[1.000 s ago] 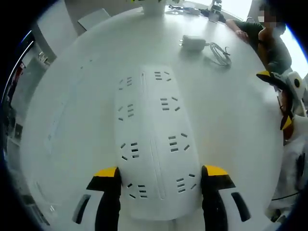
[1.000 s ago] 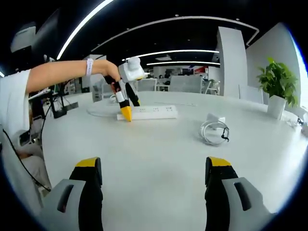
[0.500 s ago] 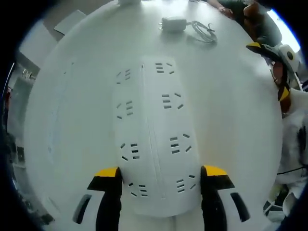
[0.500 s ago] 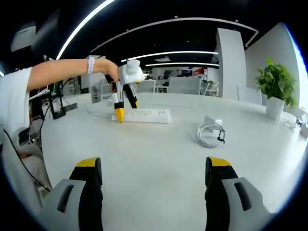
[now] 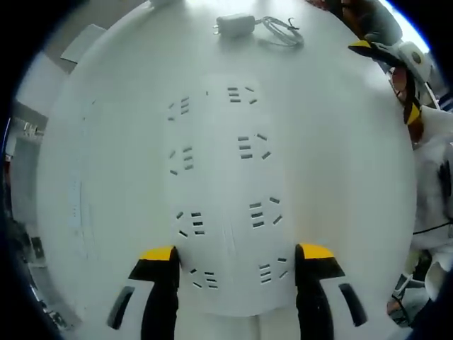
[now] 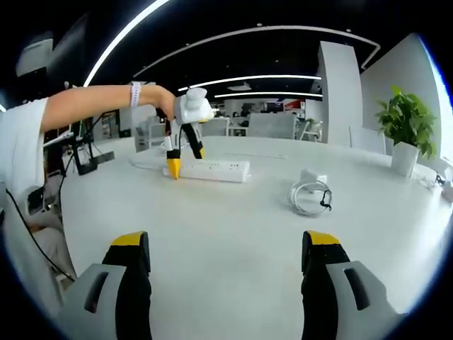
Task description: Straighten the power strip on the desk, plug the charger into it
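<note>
Left gripper (image 5: pixel 237 256) straddles the power strip (image 5: pixel 225 205) w/ jaws spread either side, prob. to square it up; right gripper (image 6: pixel 226 249) hangs released, charger (image 6: pixel 312 189) nearby.

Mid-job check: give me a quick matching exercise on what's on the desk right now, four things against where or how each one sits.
Things:
1. long white plastic power strip
2. small white charger block with its coiled cable
3. left gripper
4. right gripper

States:
A. jaws apart over bare white desk, holding nothing
B. lying flat between two yellow-tipped jaws
C. lying alone on the desk, apart from the strip
D. pointing down, jaws astride one end of the strip

Pairs: 1-B, 2-C, 3-D, 4-A
</note>
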`<state>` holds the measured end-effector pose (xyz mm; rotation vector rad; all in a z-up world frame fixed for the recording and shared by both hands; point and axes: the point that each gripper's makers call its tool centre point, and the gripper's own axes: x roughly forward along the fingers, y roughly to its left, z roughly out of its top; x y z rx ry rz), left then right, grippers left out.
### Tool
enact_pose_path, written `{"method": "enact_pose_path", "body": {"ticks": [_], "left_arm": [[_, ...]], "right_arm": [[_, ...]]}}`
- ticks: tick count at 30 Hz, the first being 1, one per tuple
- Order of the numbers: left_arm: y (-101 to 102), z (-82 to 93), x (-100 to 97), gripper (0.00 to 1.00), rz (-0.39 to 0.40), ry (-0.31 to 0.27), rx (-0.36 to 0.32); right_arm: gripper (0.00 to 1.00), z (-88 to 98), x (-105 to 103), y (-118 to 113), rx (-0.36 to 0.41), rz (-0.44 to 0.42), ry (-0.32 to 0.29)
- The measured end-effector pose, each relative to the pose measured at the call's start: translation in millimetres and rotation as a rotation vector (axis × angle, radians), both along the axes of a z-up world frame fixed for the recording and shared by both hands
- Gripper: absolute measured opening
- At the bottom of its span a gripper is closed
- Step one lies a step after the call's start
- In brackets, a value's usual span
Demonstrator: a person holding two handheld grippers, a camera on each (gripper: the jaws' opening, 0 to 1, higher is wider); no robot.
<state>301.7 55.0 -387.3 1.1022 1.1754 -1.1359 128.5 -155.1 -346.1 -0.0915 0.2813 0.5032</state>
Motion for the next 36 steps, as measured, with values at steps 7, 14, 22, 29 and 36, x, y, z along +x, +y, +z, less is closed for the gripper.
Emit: {"method": "enact_pose_path", "body": {"ticks": [7,14,22,29,36], "left_arm": [[1.5,0.8,1.8,0.67,-0.044,-0.009,0.019],[3.0,1.8,5.1,0.66,-0.087,-0.021,0.046],[2.9,2.8,9.7,0.66,-0.122,-0.044,0.074],[3.6,3.9,14.0,0.65,-0.143,-0.063,0.090],[4.9,5.2,17.8,0.65,-0.160,-0.084,0.110]], "right_arm": [[0.88,-1.3,-0.7,-1.0,-0.001,-0.001,0.002],[0.88,-2.7,-1.0,-2.0,-0.001,-0.003,0.004],[0.88,-5.5,0.1,-0.8,-0.001,0.001,0.009],[0.88,-3.9,-1.1,-1.8,0.001,-0.001,0.004],[0.88,-3.4,-2.4,-3.6,-0.002,-0.006,0.003]]}}
